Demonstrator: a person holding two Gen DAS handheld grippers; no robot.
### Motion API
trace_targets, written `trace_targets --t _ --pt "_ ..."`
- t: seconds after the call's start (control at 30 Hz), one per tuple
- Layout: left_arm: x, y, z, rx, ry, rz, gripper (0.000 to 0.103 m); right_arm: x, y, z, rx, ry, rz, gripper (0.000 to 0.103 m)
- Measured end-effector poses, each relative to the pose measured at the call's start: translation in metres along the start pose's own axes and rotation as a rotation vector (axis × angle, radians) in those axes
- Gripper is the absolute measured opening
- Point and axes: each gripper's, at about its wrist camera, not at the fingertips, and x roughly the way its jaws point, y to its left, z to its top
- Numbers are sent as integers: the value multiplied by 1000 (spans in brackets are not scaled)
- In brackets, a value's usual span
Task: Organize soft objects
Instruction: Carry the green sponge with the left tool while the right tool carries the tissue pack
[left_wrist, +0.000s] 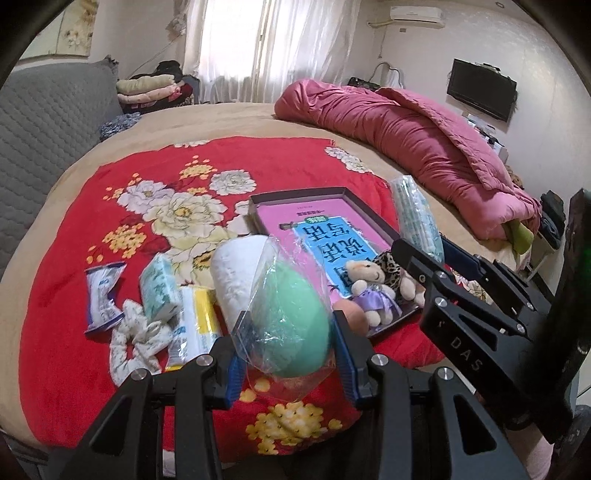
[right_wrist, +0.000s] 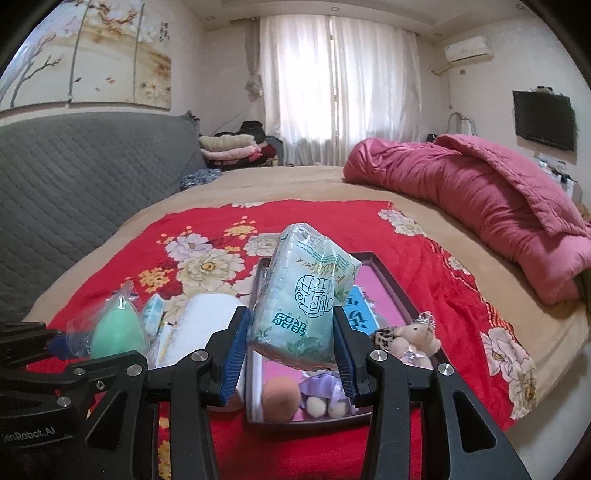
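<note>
The left claw (left_wrist: 290, 354) holds the bagged green sponge (left_wrist: 291, 325); the right claw (right_wrist: 291, 354) holds the tissue pack (right_wrist: 301, 295), both lifted above the bed (right_wrist: 303, 181). Carry each over the tray (left_wrist: 369, 216), lower until supported, then release; avoid the plush bear (left_wrist: 369, 286).

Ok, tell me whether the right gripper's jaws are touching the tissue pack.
Touching. The right wrist view shows the right gripper with both blue jaws pressed against the sides of the tissue pack, holding it above the tray.
</note>
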Motion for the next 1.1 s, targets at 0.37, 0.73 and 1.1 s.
trace_targets --t 0.37,0.73,1.1 --pt "29 -25 19 46 17 -34 42 2 -40 -4 79 1 -67 45" --pt "71 -42 32 59 66 -57 42 23 -60 -16 101 72 -79 45" --pt "117 -47 42 42 130 -82 42 41 -66 -26 104 128 -81 45"
